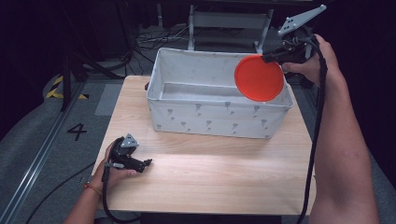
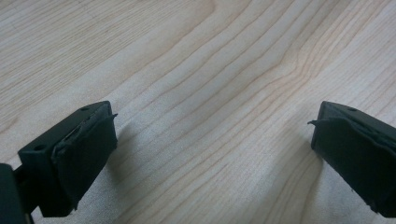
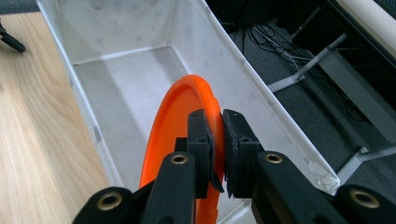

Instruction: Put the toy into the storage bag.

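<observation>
An orange plate (image 1: pixel 259 77) hangs on edge over the right end of a white fabric bin (image 1: pixel 217 117). My right gripper (image 1: pixel 272 57) is shut on the plate's upper rim. In the right gripper view the orange plate (image 3: pixel 175 135) stands edge-on between the closed jaws of the right gripper (image 3: pixel 218 140), above the white bin's (image 3: pixel 126 88) bare floor. My left gripper (image 1: pixel 145 163) rests on the wooden table (image 1: pixel 210 172) near the front left, apart from the bin. In the left gripper view the left gripper (image 2: pixel 212 140) is open with bare table (image 2: pixel 201 70) between its jaws.
The bin stands at the back middle of the table with nothing else seen inside it. Behind the table are metal frame legs (image 1: pixel 264 28) and cables (image 1: pixel 154 39) on the floor. A floor rail (image 1: pixel 35 158) runs along the left.
</observation>
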{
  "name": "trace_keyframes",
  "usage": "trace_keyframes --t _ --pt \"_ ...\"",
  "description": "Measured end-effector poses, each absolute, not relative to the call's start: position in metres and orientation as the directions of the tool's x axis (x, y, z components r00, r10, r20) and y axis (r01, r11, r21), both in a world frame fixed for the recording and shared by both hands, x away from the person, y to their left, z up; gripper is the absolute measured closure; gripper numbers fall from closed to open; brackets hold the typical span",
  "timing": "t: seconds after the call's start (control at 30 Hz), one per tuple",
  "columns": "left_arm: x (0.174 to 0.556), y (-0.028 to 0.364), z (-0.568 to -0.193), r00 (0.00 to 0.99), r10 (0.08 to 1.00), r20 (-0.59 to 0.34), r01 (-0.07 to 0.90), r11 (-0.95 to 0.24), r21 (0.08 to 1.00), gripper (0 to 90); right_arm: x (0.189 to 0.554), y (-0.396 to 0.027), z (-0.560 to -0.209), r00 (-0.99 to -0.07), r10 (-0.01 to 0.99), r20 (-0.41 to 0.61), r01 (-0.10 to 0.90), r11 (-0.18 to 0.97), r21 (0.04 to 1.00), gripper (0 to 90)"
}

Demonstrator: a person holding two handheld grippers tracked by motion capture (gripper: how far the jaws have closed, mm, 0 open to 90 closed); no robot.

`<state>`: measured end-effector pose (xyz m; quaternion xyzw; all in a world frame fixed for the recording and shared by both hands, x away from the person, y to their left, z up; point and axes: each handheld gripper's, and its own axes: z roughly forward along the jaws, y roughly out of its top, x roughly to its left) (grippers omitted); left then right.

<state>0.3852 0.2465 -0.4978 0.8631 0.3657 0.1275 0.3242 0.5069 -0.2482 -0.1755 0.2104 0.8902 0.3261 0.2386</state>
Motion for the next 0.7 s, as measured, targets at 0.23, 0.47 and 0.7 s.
trace_keyframes --t 0.23,0.47,0.7 --pt "0.384 0.247 -0.498 0.695 0.719 -0.019 0.553 -0.518 0.653 1.3 0.515 -0.248 -0.194 -0.811 0.522 -0.265 0.237 0.706 0.668 82.3" --pt "0.384 0.247 -0.498 0.695 0.719 -0.019 0.553 -0.518 0.653 1.3 0.52 -0.25 -0.21 -0.821 0.51 -0.257 0.242 0.718 0.652 82.2" --pt "0.384 0.247 -0.498 0.695 0.719 -0.019 0.553 -0.518 0.653 1.3 0.526 -0.25 -0.234 -0.834 0.492 -0.249 0.256 0.746 0.615 82.2"
